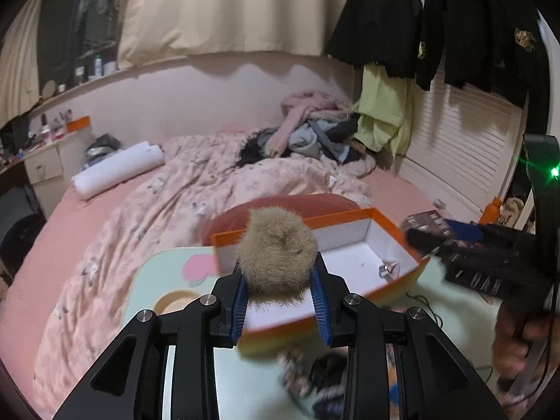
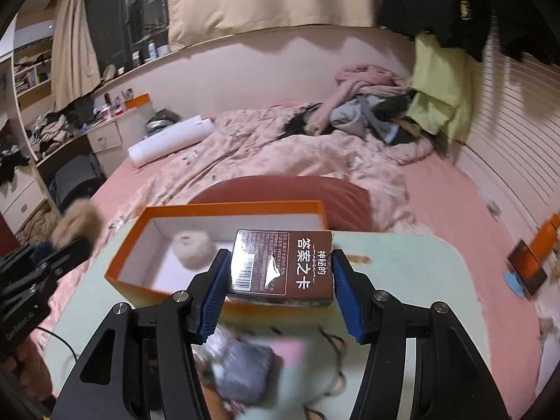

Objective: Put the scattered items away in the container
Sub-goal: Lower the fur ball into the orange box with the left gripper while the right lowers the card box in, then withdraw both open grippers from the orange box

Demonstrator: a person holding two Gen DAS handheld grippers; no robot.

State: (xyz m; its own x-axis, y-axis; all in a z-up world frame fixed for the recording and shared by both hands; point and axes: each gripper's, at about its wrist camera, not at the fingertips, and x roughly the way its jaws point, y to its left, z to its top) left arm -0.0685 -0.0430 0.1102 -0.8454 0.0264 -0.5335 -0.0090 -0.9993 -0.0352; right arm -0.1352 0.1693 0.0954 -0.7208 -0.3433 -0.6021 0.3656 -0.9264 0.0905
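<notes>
A tan furry pom-pom [image 1: 276,248] sits pinched between the blue pads of my left gripper [image 1: 280,280], raised just in front of the orange box [image 1: 315,218] with a white inside. A small silvery item [image 1: 388,269] lies in that box. My right gripper [image 2: 280,274] is shut on a brown card box [image 2: 297,259] with white lettering, held over the near edge of the orange box [image 2: 231,208]. A cream fluffy ball [image 2: 192,245] rests inside. The left gripper [image 2: 70,241] shows at the left with its fur.
The orange box stands on a mint-green table [image 2: 402,262] over a pink bed [image 1: 157,189]. Blurred small items [image 2: 245,367] lie on the table under my grippers. A red cushion [image 2: 280,192] sits behind the box. Clothes pile [image 1: 308,129] and white roll [image 1: 119,168] lie farther back.
</notes>
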